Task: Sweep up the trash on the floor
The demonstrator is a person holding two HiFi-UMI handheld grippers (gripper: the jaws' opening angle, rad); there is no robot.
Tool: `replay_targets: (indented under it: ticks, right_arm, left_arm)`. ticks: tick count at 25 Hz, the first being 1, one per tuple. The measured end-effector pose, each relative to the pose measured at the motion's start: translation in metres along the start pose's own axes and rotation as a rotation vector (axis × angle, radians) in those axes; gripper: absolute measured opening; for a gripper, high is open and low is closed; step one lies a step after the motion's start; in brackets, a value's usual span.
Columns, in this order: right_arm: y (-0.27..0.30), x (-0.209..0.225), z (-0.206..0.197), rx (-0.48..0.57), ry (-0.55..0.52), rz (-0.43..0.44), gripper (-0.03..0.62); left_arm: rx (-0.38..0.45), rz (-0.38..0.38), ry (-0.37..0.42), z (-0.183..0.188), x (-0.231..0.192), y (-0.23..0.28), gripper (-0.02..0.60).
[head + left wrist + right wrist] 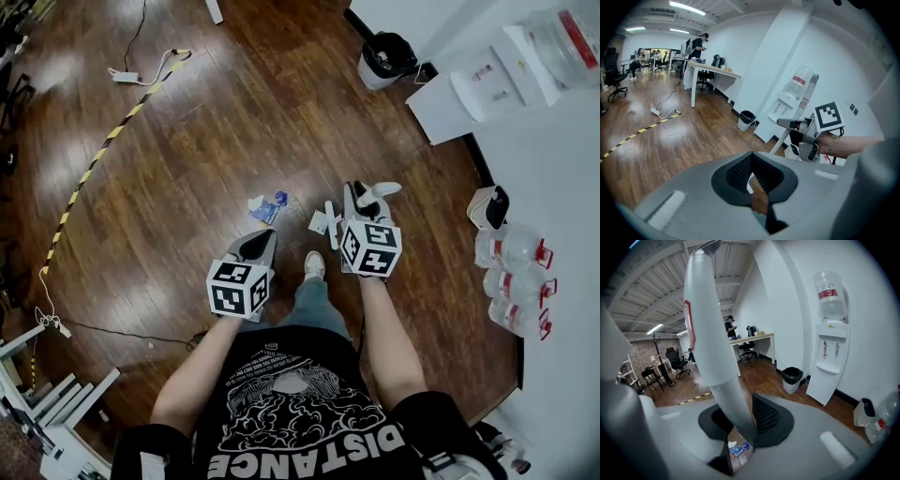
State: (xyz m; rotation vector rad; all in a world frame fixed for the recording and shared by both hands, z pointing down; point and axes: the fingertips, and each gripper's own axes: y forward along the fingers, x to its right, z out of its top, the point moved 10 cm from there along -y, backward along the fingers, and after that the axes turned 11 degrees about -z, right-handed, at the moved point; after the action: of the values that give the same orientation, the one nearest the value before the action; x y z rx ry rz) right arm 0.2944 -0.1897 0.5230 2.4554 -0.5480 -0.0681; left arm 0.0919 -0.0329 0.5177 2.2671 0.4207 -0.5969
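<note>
Standing with one shoe (315, 265) forward on the wooden floor (187, 169), the person has the trash (267, 207) just ahead of that shoe: a blue wrapper with white scraps, and a few more white bits a little to the right of it. That placing looks deliberate, since the mess lies within easy reach of a sweep.

The right hand-held gripper (364, 208), just right of the shoe, is clenched round a long white broom handle (708, 333). Its own view shows the pole running up between its two jaws, pressed on both sides, with the trash on the floor below. Holding the handle near upright, I judge, leaves the broom ready to be drawn across the floor; the brush end is not visible in any view.

The left hand-held gripper (255, 246), just left of the shoe, carries nothing. Its jaws meet at the tips with only a sliver of floor seen beneath, so it is closed and empty, probably free to take a second grip on the handle.

A black bin (386, 58) stands far beyond the shoe.
</note>
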Motion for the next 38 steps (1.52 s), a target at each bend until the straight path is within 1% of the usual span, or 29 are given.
replay_targets:
  ticks: [4, 11, 15, 19, 25, 28, 30, 32, 35, 38]
  right_arm:
    - [0.013, -0.040, 0.004, 0.003, 0.029, -0.038, 0.066]
    - [0.026, -0.101, 0.006, -0.002, 0.029, -0.061, 0.067]
    - [0.027, -0.125, 0.006, -0.001, 0.024, -0.076, 0.069]
    - [0.024, -0.141, 0.003, 0.000, 0.030, -0.084, 0.067]
    - [0.021, -0.157, 0.002, -0.004, 0.035, -0.100, 0.066]
    - [0.017, -0.160, 0.000, -0.001, 0.006, -0.119, 0.058]
    - [0.013, -0.155, 0.000, 0.000, -0.015, -0.143, 0.046]
    - [0.006, -0.144, 0.001, 0.006, -0.009, -0.174, 0.037]
    - [-0.012, -0.128, 0.002, 0.026, 0.030, -0.217, 0.034]
    - [-0.037, -0.118, 0.003, 0.058, 0.072, -0.232, 0.032]
  left_arm:
    - [-0.042, -0.046, 0.018, 0.005, -0.035, -0.022, 0.005]
    - [-0.058, -0.066, 0.008, 0.010, -0.097, -0.058, 0.005]
    - [-0.046, -0.081, 0.007, 0.015, -0.117, -0.071, 0.005]
    - [-0.043, -0.093, 0.002, 0.012, -0.129, -0.082, 0.005]
    - [-0.041, -0.107, 0.004, 0.012, -0.140, -0.093, 0.005]
    - [-0.041, -0.117, 0.013, 0.012, -0.143, -0.097, 0.005]
    - [-0.041, -0.128, 0.020, 0.014, -0.143, -0.097, 0.005]
    - [-0.044, -0.141, 0.031, 0.015, -0.142, -0.097, 0.005]
    - [-0.046, -0.156, 0.047, 0.015, -0.140, -0.099, 0.005]
    - [-0.034, -0.170, 0.061, 0.017, -0.133, -0.100, 0.005]
